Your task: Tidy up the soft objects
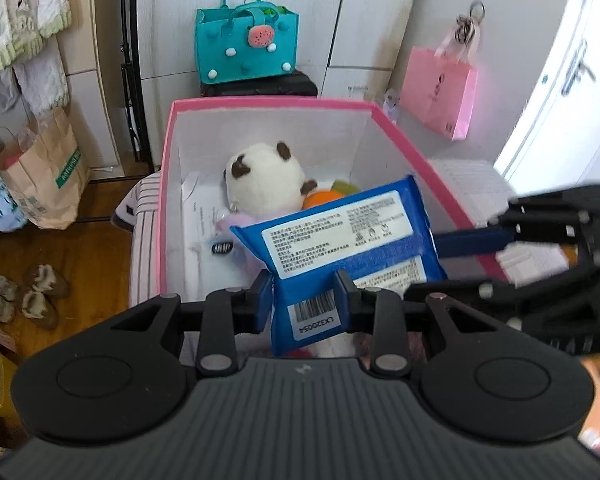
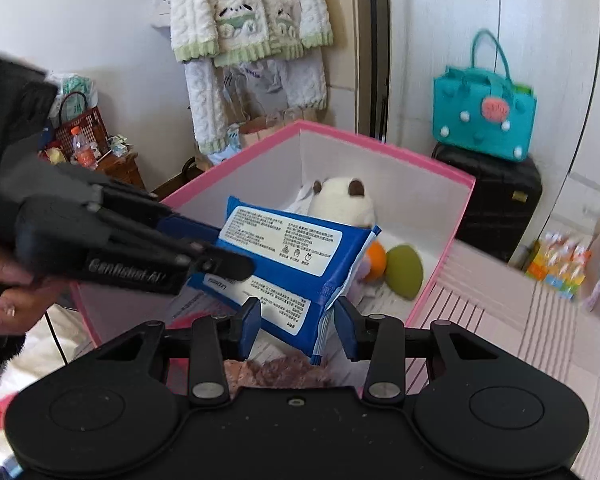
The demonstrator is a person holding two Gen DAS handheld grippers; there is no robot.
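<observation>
Crinkled blue wipes pack (image 1: 340,240) pinched in left claw (image 1: 305,294) above pink-rimmed box (image 1: 168,152).

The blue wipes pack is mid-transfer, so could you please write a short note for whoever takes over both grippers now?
Left gripper: shut on the blue plastic wipes pack, held above the pink-rimmed white storage box.
Right gripper: open; the pack's sealed end sits between its fingers, pads not pressing.
Done: white-and-brown plush toy, orange ball and green ball lie in the box.
Left: put the pack in the box.
</observation>
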